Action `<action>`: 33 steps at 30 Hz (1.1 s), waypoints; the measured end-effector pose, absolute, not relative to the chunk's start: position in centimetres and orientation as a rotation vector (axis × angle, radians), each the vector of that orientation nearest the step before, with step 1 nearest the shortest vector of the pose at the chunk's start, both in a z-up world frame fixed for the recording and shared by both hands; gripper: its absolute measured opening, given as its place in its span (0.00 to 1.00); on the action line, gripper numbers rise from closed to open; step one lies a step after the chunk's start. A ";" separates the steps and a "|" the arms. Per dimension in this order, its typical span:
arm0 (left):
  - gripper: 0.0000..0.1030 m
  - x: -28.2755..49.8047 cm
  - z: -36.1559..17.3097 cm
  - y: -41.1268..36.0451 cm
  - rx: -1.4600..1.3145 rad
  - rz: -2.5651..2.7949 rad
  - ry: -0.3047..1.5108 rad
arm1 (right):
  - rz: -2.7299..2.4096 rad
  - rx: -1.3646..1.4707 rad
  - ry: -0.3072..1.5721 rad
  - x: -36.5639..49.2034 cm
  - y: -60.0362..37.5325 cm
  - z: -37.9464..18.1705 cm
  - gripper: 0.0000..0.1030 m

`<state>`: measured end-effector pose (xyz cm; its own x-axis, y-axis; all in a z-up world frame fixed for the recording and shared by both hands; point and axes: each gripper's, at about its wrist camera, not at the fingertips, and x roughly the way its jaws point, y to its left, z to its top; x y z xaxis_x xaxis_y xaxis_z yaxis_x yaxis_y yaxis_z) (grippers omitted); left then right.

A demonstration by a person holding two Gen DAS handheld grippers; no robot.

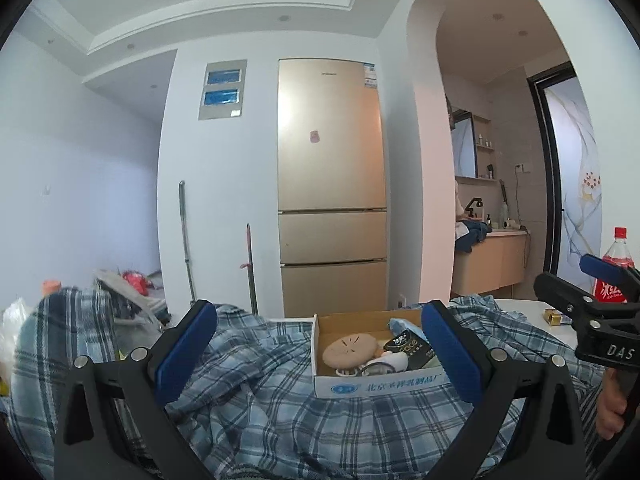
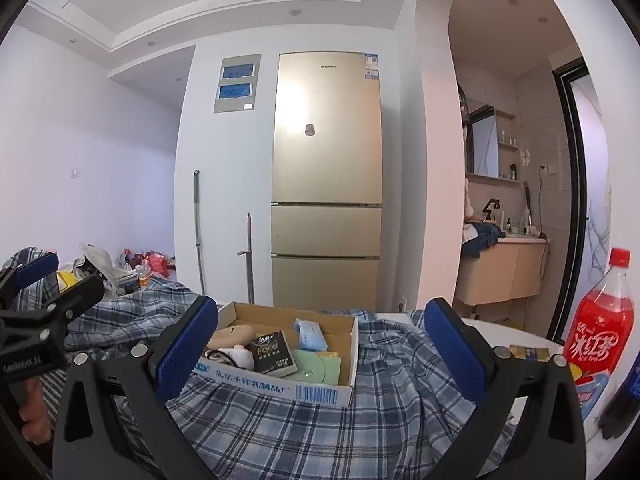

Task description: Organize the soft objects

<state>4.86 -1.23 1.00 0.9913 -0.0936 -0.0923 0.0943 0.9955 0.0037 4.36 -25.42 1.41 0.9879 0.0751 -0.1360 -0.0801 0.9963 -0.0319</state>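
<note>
Blue-padded jaws on my left gripper (image 1: 316, 350) and right gripper (image 2: 320, 344) stand spread, holding nothing. Plaid shirt (image 2: 320, 420) lies rumpled beneath the cardboard box (image 2: 320, 394); tugging the cloth could tip that box, I reckon.

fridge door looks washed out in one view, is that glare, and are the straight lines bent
Right wrist view: a bright glare patch sits on the fridge upper door, washing out the gold; left wrist view: the same fridge shows even colour, no hotspot. Both views: fisheye bends the walls and arch outward, with dark corners; the tongs near the lens look oversized.
</note>
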 end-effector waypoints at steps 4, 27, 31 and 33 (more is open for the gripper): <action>1.00 4.8 0.5 -1.5 0.026 -0.082 0.094 | 0.065 -0.038 0.146 4.5 -25.4 1.1 1.00; 1.00 3.9 0.5 -1.9 0.057 -0.047 0.053 | 0.057 -0.033 0.132 4.0 -25.6 1.5 1.00; 1.00 4.3 0.5 -1.7 0.044 -0.045 0.070 | 0.058 -0.037 0.129 4.0 -25.5 1.4 1.00; 1.00 4.3 0.4 -1.7 0.044 -0.044 0.072 | 0.059 -0.036 0.129 4.0 -25.5 1.4 1.00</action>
<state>4.29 -1.66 0.36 0.9964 -0.0424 -0.0728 0.0456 0.9981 0.0424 4.01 -25.51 1.44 0.9900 0.0562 -0.1293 -0.0608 0.9976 -0.0319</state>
